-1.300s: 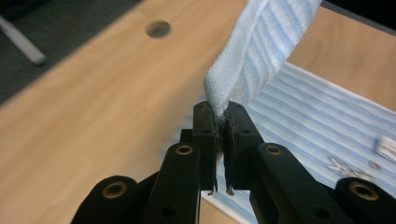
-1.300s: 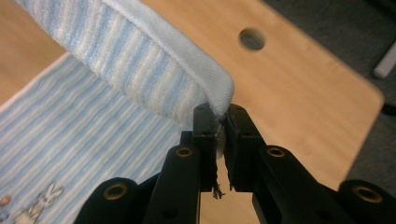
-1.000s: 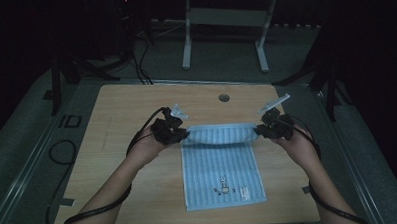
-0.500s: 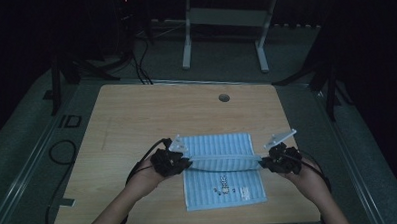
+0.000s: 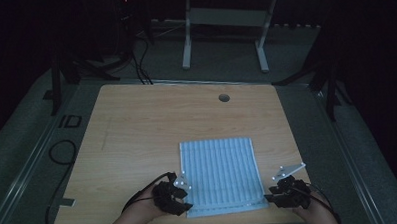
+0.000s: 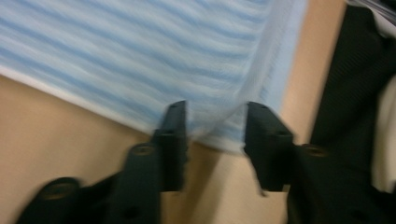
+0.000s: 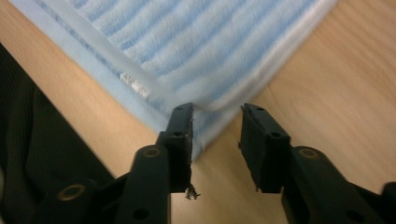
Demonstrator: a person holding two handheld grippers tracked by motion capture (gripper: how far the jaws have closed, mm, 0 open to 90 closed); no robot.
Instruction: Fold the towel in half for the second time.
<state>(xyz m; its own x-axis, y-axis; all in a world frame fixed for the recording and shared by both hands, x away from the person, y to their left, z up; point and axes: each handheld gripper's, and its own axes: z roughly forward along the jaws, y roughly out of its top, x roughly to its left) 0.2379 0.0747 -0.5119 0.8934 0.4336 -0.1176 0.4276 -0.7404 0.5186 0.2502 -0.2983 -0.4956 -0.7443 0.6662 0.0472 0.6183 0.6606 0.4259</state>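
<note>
- Standing open, the left tongs (image 6: 212, 123) and right tongs (image 7: 215, 122) each straddle a near corner of the folded striped towel (image 5: 219, 174).
- Withdrawing carelessly could snag a corner, dragging layers askew on the table (image 5: 137, 129).

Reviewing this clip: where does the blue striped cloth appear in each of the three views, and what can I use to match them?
High view: blue striped cloth lies flat on the table's near middle, between the two grippers.
Left gripper view: it spans the top, one corner between the open jaws.
Right gripper view: it spans the top, its hemmed corner between the open jaws.
Shared landmark: the pale wooden table under the cloth's white-edged near hem.
</note>
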